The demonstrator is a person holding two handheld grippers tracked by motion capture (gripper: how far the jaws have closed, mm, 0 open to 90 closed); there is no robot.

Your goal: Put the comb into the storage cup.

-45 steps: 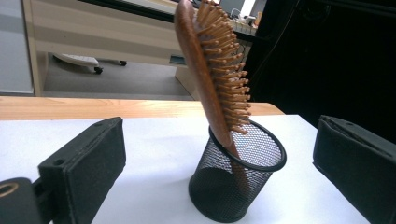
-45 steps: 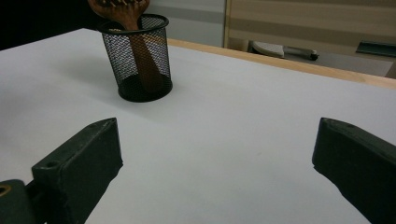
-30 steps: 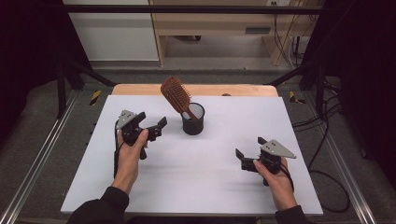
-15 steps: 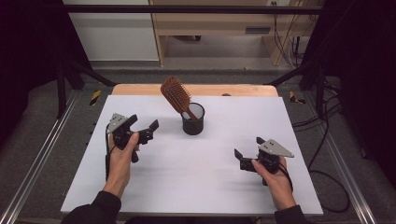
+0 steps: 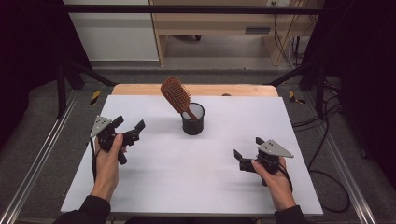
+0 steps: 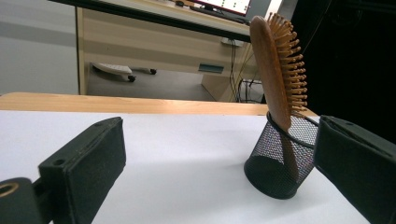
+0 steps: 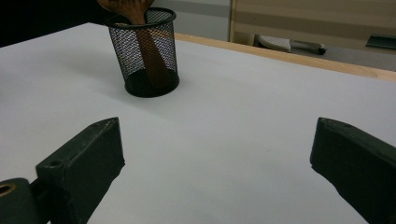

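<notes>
Your left tongs hover over the tabletop near its left edge, jaws apart and empty. At the middle, the hairbrush stands handle-down, leaning left, in the mesh cup. Your right tongs sit low at the right, jaws apart and empty.

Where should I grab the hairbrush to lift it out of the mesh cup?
Probably the neck just above the cup's rim. The hairbrush stands handle-down in the mesh cup, its head tilted up and to the left, so the handle is caged. The left gripper, open and already facing it, could come in from the left and close its fingers across the flat wooden back and the bristle side.
</notes>
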